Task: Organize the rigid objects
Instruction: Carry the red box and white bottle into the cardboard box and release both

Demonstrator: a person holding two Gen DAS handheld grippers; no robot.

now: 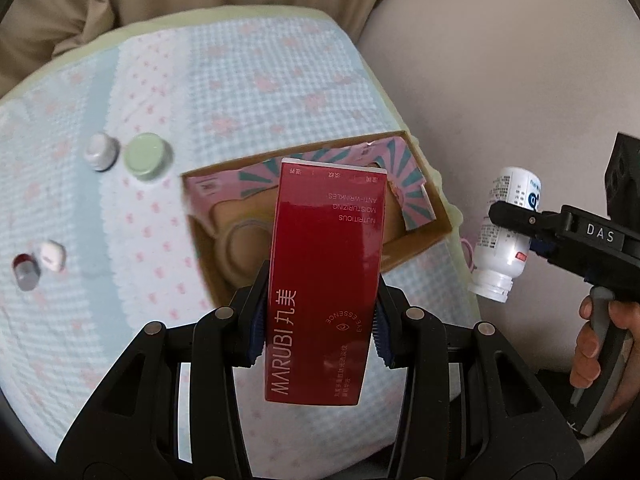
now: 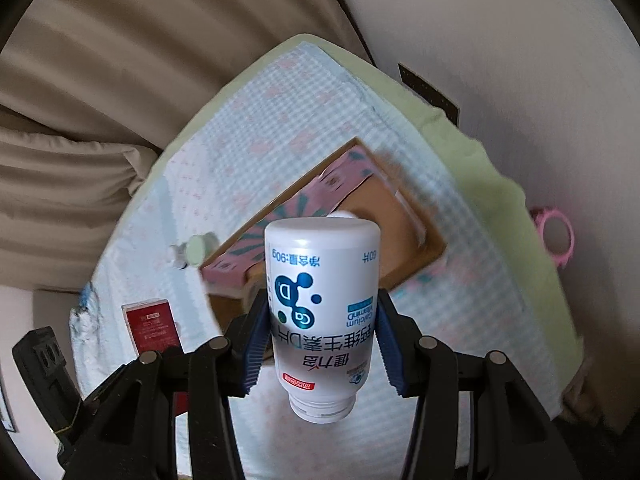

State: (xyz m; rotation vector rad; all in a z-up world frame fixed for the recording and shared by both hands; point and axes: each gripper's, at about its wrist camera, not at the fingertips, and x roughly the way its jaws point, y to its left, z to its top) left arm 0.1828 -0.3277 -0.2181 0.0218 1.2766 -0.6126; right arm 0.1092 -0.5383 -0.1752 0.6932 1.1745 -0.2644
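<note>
My left gripper (image 1: 318,330) is shut on a tall red Marubi carton (image 1: 326,276), held above the near side of an open cardboard box (image 1: 432,216). My right gripper (image 2: 322,338) is shut on a white calcium bottle (image 2: 324,312), cap end toward the camera. That bottle (image 1: 506,236) and the right gripper (image 1: 516,220) hang to the right of the box in the left wrist view. The red carton (image 2: 154,326) shows at lower left in the right wrist view, left of the box (image 2: 416,236). The box holds pink and teal packaging and a brown roll.
A cushion under a pale blue checked cloth (image 1: 240,80) carries a green-lidded jar (image 1: 146,156), a grey-capped jar (image 1: 100,152), a small white item (image 1: 52,256) and a red-and-grey item (image 1: 25,272). A pink ring (image 2: 556,236) lies beside the cushion. Beige curtain hangs behind.
</note>
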